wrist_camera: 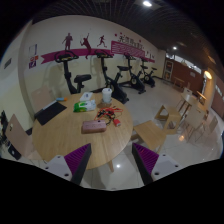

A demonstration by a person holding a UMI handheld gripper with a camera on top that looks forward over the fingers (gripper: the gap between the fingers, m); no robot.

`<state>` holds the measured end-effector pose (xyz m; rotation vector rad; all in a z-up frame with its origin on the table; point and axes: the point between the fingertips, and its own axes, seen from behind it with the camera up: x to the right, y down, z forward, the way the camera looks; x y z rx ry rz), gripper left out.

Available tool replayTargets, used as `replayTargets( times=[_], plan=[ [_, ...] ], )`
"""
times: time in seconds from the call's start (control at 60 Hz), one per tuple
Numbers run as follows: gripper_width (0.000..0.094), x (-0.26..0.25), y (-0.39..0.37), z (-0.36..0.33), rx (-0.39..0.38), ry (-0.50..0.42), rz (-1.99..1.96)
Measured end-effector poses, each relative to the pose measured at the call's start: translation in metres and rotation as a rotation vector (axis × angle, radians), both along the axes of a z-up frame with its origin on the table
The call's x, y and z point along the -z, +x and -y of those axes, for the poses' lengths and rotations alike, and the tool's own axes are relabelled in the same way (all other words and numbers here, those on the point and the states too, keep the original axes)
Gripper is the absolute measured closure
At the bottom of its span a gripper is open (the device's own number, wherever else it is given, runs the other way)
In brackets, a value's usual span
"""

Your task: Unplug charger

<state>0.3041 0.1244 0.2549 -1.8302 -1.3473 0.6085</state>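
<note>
My gripper (112, 166) is open and empty, held high above the floor in front of a round wooden table (70, 138). Its two fingers (79, 161) with purple pads stand wide apart, with only grey floor between them. The table is ahead of the left finger. On it lie a dark flat device (50, 112), a green and white bundle (84, 102), a white cup (106, 95) and coloured packets (97, 125). I cannot make out a charger or a cable.
Wooden chairs stand left of the table (18, 138) and to its right (156, 130), with more beyond (192, 108). Several exercise bikes (128, 76) line the back wall, which bears pink figures. Grey floor (150, 105) lies between the table and the bikes.
</note>
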Motion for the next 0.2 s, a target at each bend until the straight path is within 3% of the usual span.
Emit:
replayTargets(
  times=[0.2],
  plan=[
    [0.008, -0.001, 0.014, 0.005, 0.012, -0.002, -0.013]
  ],
)
